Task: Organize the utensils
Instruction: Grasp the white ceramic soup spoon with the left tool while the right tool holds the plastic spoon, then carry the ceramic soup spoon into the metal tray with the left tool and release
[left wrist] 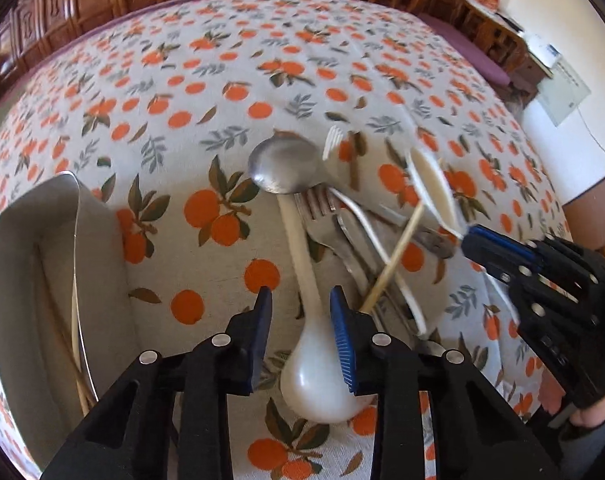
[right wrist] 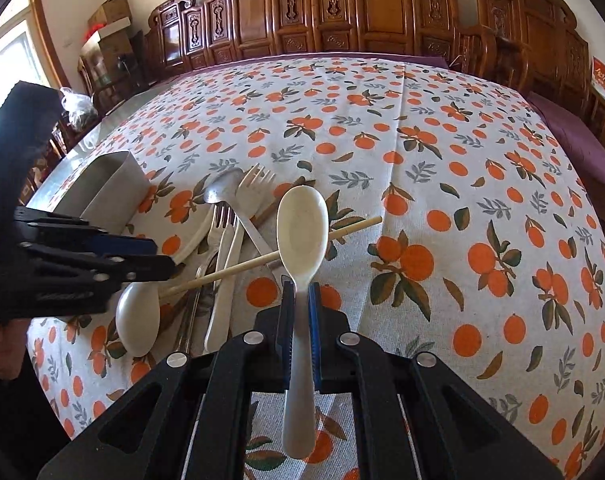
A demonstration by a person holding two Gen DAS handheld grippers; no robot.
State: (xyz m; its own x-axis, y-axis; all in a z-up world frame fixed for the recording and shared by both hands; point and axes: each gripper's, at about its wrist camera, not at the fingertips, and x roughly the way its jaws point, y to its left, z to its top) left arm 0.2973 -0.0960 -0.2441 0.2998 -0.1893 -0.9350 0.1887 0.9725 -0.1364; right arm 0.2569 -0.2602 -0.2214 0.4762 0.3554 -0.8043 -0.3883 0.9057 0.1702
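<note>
Right wrist view: cream plastic spoon [right wrist: 301,232] pinched at the neck by right gripper [right wrist: 298,322], lifted above orange-print tablecloth [right wrist: 462,168]. Left gripper [left wrist: 301,338] part-spread astride second cream spoon's handle [left wrist: 302,248], no firm pinch visible. Likely snag: leaning bamboo chopstick [left wrist: 394,256] dragged along. Counted: three spoons, three forks, one grey holder [left wrist: 34,264].

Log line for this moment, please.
right gripper: shut on white spoon | left gripper: open astride second spoon's handle | holder: chopsticks inside
</note>
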